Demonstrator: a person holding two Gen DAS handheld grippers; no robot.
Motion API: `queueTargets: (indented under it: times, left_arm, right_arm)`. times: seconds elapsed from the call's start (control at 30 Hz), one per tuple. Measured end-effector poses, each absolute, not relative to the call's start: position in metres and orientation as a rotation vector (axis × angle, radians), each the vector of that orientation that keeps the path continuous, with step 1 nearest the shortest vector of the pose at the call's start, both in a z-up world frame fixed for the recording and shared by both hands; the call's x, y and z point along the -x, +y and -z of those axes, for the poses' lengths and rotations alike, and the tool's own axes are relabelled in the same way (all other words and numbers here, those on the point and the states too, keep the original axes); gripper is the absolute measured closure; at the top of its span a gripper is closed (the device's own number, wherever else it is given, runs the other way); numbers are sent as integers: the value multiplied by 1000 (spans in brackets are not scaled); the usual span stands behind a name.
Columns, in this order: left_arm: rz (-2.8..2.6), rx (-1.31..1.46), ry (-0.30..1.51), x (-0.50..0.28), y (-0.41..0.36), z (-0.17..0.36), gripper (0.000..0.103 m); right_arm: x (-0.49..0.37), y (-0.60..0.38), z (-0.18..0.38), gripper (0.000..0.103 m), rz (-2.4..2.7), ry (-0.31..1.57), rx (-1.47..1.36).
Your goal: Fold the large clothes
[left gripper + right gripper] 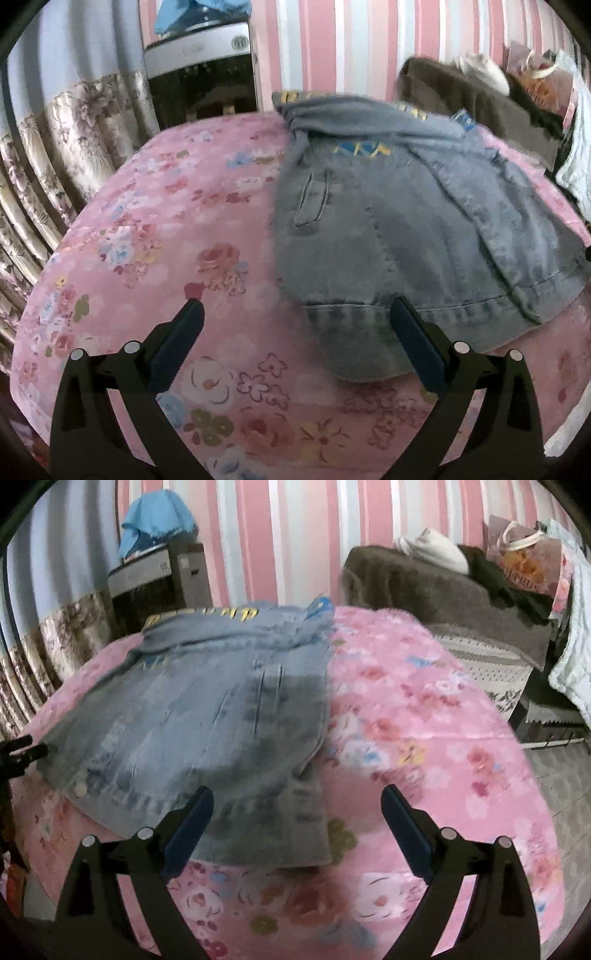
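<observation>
Denim jacket [388, 229] found part-folded on bed [166, 221]. Left tool [295, 314] and right tool [297, 801] released, poised near jacket hem, probably for regrasp.

Jacket [388, 229] lies on the bedspread [166, 240]; in the left wrist view at 1 o'clock of centre, in the right wrist view at 10 o'clock. Cabinet [201, 70] behind bed, 11 o'clock. Sofa [424, 590] behind bed, 2 o'clock, with a bag [524, 561] on it.
</observation>
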State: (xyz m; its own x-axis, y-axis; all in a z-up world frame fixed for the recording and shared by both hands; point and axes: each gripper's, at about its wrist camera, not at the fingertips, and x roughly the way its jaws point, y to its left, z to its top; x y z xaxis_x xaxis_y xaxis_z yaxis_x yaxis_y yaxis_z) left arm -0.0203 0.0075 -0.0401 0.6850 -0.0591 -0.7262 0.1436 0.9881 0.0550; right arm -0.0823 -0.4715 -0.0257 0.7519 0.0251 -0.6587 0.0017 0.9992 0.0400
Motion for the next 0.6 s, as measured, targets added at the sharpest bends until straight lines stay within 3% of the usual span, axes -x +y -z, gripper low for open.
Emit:
queueTargets:
  times: [0.4,0.6]
  left_arm:
    - [101,-114,920,-4,0,55,3]
    - [141,-54,975,-11,0,60,3]
  right_arm:
    - [65,-462,47,14,7,826,-57]
    - [59,-462,48,51,-10,839,-89]
